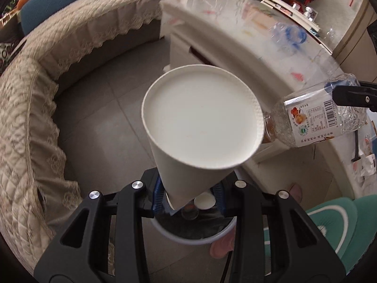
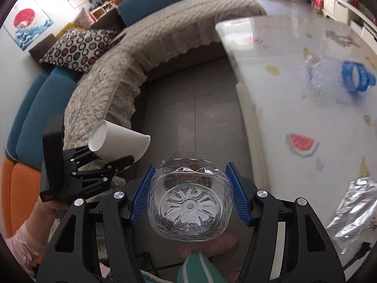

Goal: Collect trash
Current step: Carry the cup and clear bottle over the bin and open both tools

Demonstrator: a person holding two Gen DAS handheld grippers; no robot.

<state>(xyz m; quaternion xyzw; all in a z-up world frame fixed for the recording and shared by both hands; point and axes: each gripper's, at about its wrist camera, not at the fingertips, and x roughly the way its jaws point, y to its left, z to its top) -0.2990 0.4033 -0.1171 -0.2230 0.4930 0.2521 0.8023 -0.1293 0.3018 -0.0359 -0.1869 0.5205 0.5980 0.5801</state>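
Observation:
My left gripper (image 1: 188,197) is shut on a white paper cup (image 1: 200,118), pinched at its rim with its base toward the camera. It hangs over a white-rimmed trash bin (image 1: 221,233) with a black liner on the floor. The cup also shows in the right wrist view (image 2: 117,141), held by the left gripper (image 2: 115,159). My right gripper (image 2: 189,195) is shut on a clear plastic bottle (image 2: 190,202), seen from its bottom. In the left wrist view the bottle (image 1: 318,120) has a label and some brown liquid at its neck.
A white table (image 2: 294,99) with fruit prints holds a crushed clear bottle with a blue cap (image 2: 339,75) and crumpled silver foil (image 2: 353,207). A quilted beige sofa (image 2: 141,54) curves along the left. Grey floor tiles (image 2: 188,108) lie between them.

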